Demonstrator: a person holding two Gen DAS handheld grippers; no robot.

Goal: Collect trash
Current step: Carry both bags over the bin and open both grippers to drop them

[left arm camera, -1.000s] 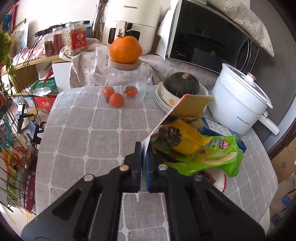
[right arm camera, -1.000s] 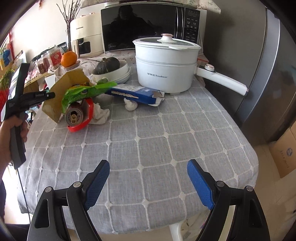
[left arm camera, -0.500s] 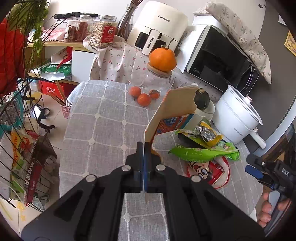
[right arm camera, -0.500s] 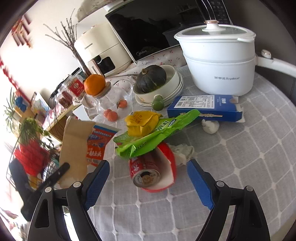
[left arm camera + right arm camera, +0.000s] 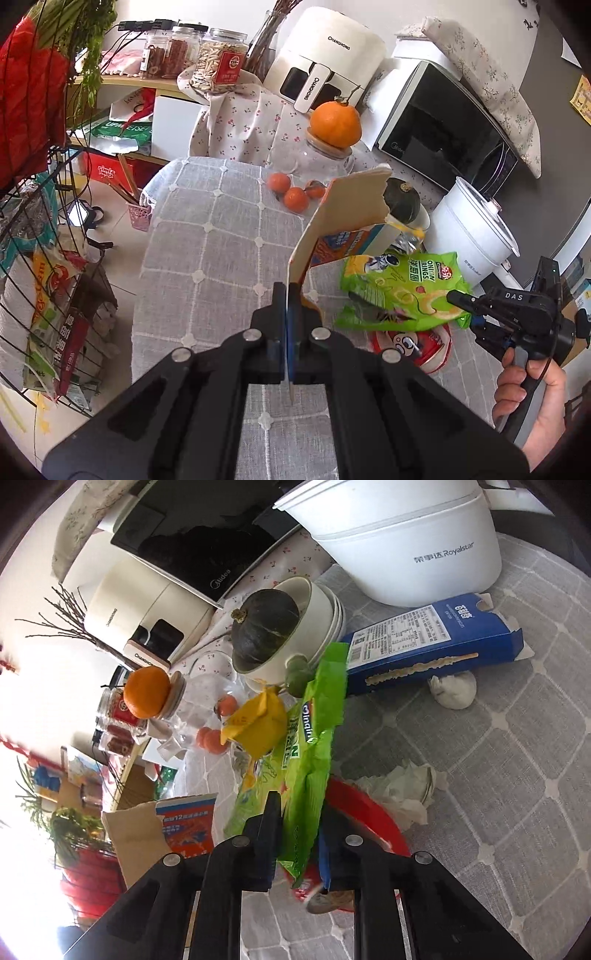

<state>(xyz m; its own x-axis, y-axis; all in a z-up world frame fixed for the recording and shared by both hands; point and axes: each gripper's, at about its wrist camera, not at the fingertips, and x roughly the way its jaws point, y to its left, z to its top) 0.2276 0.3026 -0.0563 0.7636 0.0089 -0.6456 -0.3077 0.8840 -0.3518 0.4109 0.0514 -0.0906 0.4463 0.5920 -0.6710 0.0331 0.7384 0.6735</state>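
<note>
Green snack bag [image 5: 309, 775] lies on the grey checked tablecloth [image 5: 517, 775], draped over a red noodle cup [image 5: 369, 812], with one end caught between the blue pads of the right gripper [image 5: 295, 845]; its jaws have just been closing and now pinch the bag's edge. In the left wrist view the same bag [image 5: 402, 291] sits right of centre, and the right gripper [image 5: 463, 306] reaches it from the right side, held by a hand [image 5: 532, 384]. Left gripper [image 5: 290, 332] is pressed together on the lower edge of a torn cardboard carton [image 5: 343, 218], which stands upright and open above the table. A yellow wrapper [image 5: 255, 727] rests at the bag's far end, near the carton's mouth. Crumpled tissue [image 5: 399, 790] lies just beside the red cup; a second wad [image 5: 454, 690] touches a blue box [image 5: 436, 642]. A white cooking pot [image 5: 406, 535], stacked bowls [image 5: 317, 627] holding a dark squash [image 5: 264, 624], and an orange [image 5: 147, 692] on a jar stand behind.
</note>
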